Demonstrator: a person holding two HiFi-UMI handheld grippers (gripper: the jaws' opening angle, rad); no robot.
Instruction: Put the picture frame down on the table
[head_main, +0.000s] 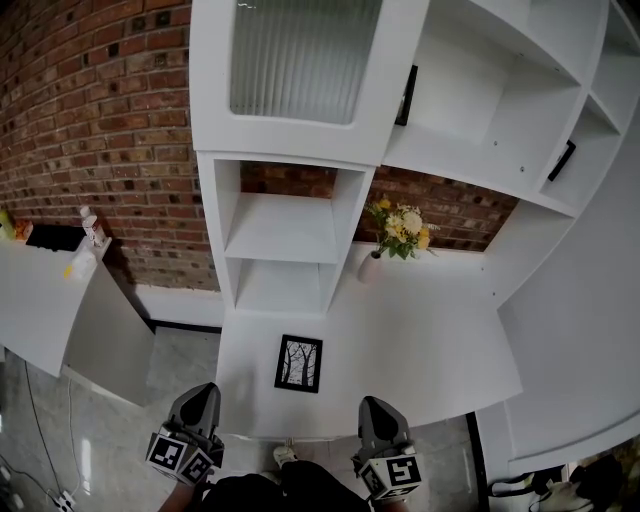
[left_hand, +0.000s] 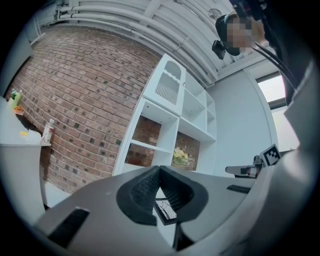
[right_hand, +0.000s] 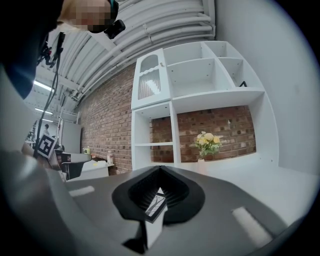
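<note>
The picture frame, black-edged with a print of bare trees, lies flat on the white table near its front edge. Both grippers hang below that edge, apart from the frame. My left gripper is to the frame's lower left and my right gripper to its lower right. In each gripper view the jaws meet at their tips with nothing between them. The frame shows through the gap behind the left gripper's jaws, and the same frame shows behind the right gripper's jaws.
A white vase of yellow flowers stands at the back of the table against the brick wall. White open shelves rise at the table's back left. A lower white counter with bottles stands to the left.
</note>
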